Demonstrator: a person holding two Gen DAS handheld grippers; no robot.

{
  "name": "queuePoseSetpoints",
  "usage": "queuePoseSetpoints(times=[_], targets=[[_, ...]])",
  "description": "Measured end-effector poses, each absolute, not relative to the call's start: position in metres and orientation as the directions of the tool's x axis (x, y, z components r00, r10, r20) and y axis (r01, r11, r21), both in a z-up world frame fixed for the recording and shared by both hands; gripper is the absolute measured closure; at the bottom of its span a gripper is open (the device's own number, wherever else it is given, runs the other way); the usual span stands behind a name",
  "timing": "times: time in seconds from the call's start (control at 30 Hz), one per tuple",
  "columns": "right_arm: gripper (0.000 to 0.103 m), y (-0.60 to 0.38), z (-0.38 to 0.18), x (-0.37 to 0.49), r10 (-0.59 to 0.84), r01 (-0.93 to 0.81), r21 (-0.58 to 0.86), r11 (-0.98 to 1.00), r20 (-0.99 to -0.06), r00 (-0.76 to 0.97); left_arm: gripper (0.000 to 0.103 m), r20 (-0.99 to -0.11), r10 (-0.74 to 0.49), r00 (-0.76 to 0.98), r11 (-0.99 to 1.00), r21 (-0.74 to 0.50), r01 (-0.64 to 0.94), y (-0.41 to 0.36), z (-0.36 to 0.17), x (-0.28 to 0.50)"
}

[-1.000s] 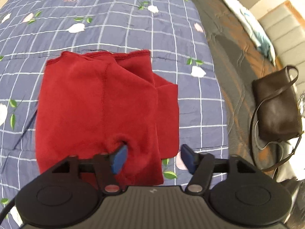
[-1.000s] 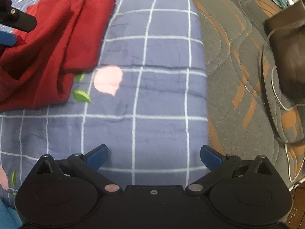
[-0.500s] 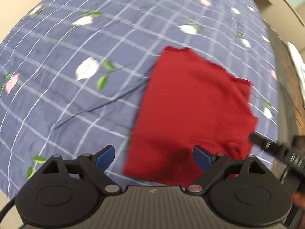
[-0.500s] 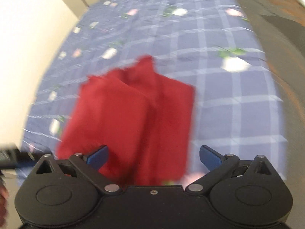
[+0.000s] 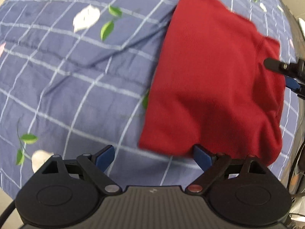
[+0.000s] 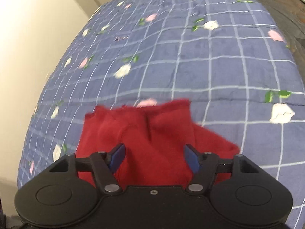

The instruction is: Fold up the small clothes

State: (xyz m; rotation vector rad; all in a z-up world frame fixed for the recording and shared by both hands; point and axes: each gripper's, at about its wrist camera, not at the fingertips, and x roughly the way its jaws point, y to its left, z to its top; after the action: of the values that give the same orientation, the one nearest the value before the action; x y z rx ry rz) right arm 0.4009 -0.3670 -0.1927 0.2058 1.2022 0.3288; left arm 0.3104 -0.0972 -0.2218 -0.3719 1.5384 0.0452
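Both grippers have swung over the red garment (image 5: 209, 80), its long axis running near-to-far: right gripper (image 6: 153, 157), jaws just narrowing, straddles its right edge unpinched; left gripper (image 5: 153, 157) spread at its near-left corner.

The bed (image 5: 57, 76) lay bare from 9 to 12 o'clock of the red garment (image 5: 209, 72); the right claw (image 5: 286, 76) blocked 3 o'clock.

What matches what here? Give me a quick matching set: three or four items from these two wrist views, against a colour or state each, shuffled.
1. red garment
2. bedspread
3. left gripper
4. right gripper

a. jaws wide, straddling the garment's near corner
b. blue, white grid, flowers
c. lying partly folded
d. jaws just been closing over red cloth, not yet pinching

Pairs: 1-c, 2-b, 3-a, 4-d
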Motion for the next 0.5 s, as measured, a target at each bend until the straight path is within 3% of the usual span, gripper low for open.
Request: queuePoseSetpoints(times=[0.1,0.23,0.37,0.5], targets=[[0.053,-0.352,-0.197,0.38,0.355,-0.229,0.298,0.927,-0.893,0.277,0.015,-0.983,-0.182,0.0,0.956,-0.178,-0.232,-0.101,-0.226,0.302],[0.053,-0.348,-0.195,0.363,0.349,-0.235,0.285,0.929,-0.887,0.303,0.015,-0.981,-0.194,0.029,0.954,-0.195,-0.226,-0.097,-0.215,0.287],[0.049,-0.367,-0.193,0.365,0.342,-0.099,0.329,0.939,-0.872,0.349,0.013,-0.945,-0.294,0.144,0.892,-0.325,-0.314,-0.081,-0.198,0.28],[0.049,-0.372,-0.198,0.373,0.318,-0.077,0.311,0.947,-0.885,0.339,0.013,-0.913,-0.343,0.22,0.832,-0.404,-0.381,-0.077,-0.19,0.289]])
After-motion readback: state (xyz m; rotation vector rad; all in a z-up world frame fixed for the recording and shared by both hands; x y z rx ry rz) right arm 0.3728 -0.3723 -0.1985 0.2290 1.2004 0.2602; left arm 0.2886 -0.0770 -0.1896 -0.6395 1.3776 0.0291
